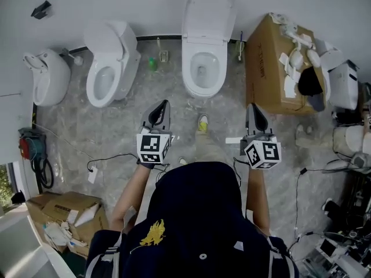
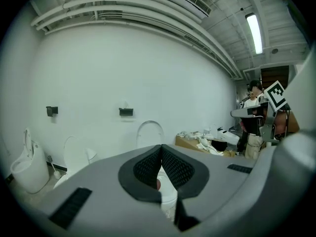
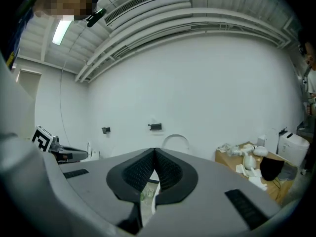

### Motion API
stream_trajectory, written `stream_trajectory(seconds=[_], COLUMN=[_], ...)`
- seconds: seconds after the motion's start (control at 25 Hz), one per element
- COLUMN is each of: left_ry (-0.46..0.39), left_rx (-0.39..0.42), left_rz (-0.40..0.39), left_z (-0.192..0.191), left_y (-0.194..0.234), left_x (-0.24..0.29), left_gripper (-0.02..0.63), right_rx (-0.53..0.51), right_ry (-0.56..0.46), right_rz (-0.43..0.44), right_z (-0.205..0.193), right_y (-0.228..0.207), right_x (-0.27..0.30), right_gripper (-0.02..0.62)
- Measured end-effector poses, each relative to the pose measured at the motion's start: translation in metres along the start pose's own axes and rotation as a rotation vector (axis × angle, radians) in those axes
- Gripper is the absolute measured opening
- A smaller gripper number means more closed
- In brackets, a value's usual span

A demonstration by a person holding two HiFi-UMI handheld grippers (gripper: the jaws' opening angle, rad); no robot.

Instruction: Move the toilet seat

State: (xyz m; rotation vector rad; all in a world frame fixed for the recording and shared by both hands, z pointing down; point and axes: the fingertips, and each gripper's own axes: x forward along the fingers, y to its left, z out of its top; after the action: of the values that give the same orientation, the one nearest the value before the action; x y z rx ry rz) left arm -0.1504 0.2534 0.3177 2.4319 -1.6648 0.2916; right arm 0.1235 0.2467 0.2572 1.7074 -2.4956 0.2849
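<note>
Toilet seat (image 1: 203, 88) looked down on the middle bowl at the wall, lid (image 1: 207, 13) up. Head view: left gripper (image 1: 164, 105) and right gripper (image 1: 251, 106) well short of it. I'd open the jaws before reaching the rim. Left gripper view: pads (image 2: 175, 168) clenched, empty. Right gripper view: same. Box (image 1: 268, 68) print unreadable.

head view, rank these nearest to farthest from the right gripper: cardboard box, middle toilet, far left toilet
1. cardboard box, just right of the right gripper
2. middle toilet, ahead and left
3. far left toilet, by the left edge
</note>
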Motion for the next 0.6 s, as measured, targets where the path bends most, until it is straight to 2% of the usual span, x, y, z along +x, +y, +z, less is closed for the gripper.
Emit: stream_trajectory(seconds=[0.36,0.6], left_ry=[-0.002,0.044], left_rx=[-0.02,-0.003], left_rz=[0.018,0.094], left_z=[0.037,0.041], left_y=[0.002,0.013], left_x=[0.139,0.198], left_gripper=[0.018,0.018], right_rx=[-0.081,-0.046], right_ry=[0.05,0.072], right_rz=[0.055,0.072], right_z=[0.017,0.021], right_y=[-0.076,-0.124], right_x=[0.111,0.167], right_gripper=[0.026,0.026])
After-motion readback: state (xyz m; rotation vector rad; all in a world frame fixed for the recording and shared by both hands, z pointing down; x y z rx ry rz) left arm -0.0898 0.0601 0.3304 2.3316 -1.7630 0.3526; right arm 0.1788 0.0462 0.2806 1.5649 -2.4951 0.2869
